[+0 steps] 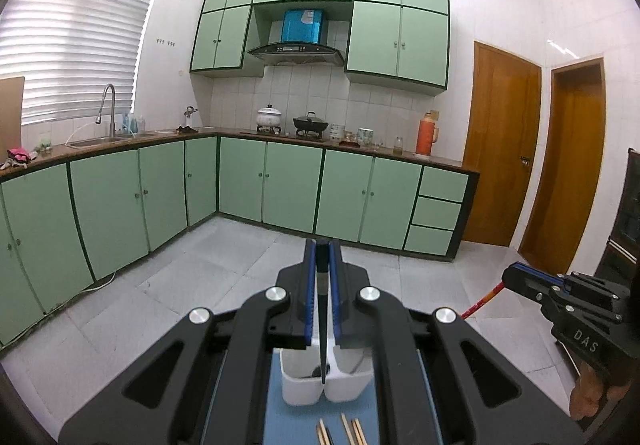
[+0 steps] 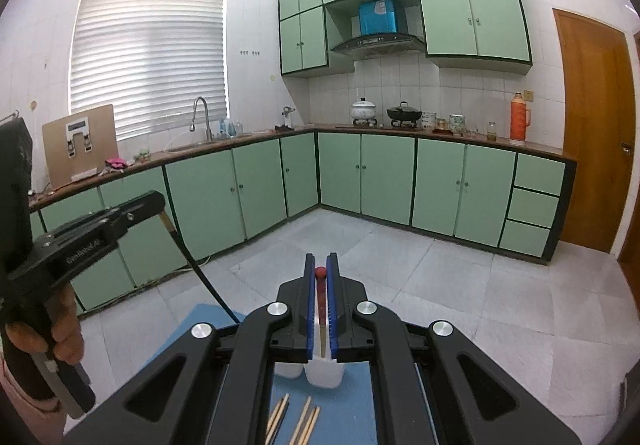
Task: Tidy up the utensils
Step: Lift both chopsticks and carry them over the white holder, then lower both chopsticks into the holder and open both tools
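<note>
Open air and bare floor [image 1: 224, 269] lie ahead of both grippers. Below, the white holder [image 1: 304, 385] stands on the blue mat [image 1: 288, 425]; loose chopsticks [image 2: 304, 421] occupy the near mat

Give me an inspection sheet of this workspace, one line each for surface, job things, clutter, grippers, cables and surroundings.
Surface: blue mat under both grippers, grey tiled floor beyond.
Job's things: white divided holder on the mat; wooden chopsticks lying loose in front of it; a black chopstick and a red-tipped chopstick lifted over the holder.
Clutter: nothing seen on the mat.
Grippers: left gripper shut on the black chopstick; right gripper shut on the red-tipped chopstick.
Cables: one cable on the floor along the cabinet base.
Surroundings: green cabinets, sink, pots on the stove, orange thermos, wooden doors.
</note>
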